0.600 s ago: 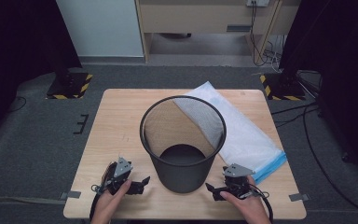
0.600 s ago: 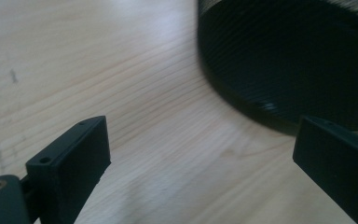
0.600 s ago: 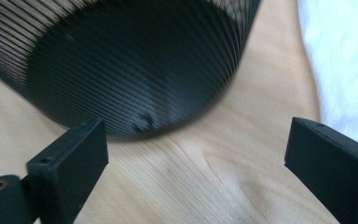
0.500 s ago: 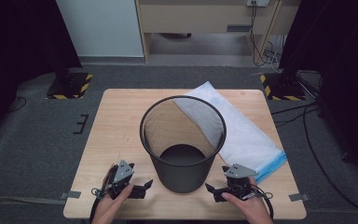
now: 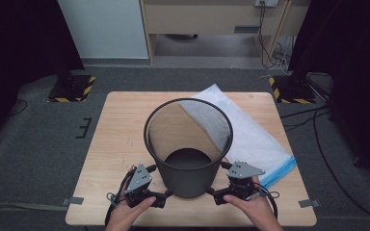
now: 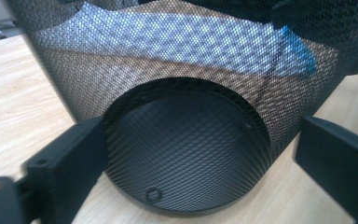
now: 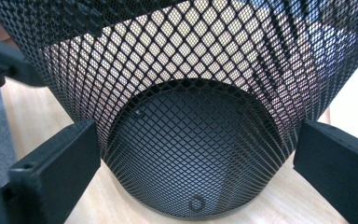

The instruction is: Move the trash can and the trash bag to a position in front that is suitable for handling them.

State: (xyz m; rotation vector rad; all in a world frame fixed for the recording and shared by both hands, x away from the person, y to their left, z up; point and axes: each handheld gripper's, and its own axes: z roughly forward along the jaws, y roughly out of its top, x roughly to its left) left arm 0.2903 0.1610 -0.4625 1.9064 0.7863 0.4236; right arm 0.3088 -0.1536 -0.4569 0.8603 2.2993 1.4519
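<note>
bin (image 5: 189, 147) sits upright near the 6 o'clock edge of the surface (image 5: 120, 144), black mesh, nothing inside that i can see. clear plastic bag (image 5: 255, 137) lies flat behind it toward 2 o'clock, its near part tucked behind the bin wall.

change over the last half second: your left hand-held gripper (image 5: 161, 197) slid in a little along the surface toward the bin base; it now sits at the bin's 8 o'clock. your right hand-held gripper (image 5: 213, 194) has barely shifted, parked at 4 o'clock. bin itself hasn't moved.

state: both hand-held grippers are spread wide. in the left gripper view the bin base (image 6: 186, 154) sits between the two jaws with wood showing on either side, so no contact. same in the right gripper view, base (image 7: 191, 158) framed between the jaws, gap both sides.

reading: you're bracketing the bin from both sides, low down. looks like setup for a two-sided hold or lift, not yet begun. mesh wall tapers, so a low squeeze may slip upward; keep both sides level.
</note>
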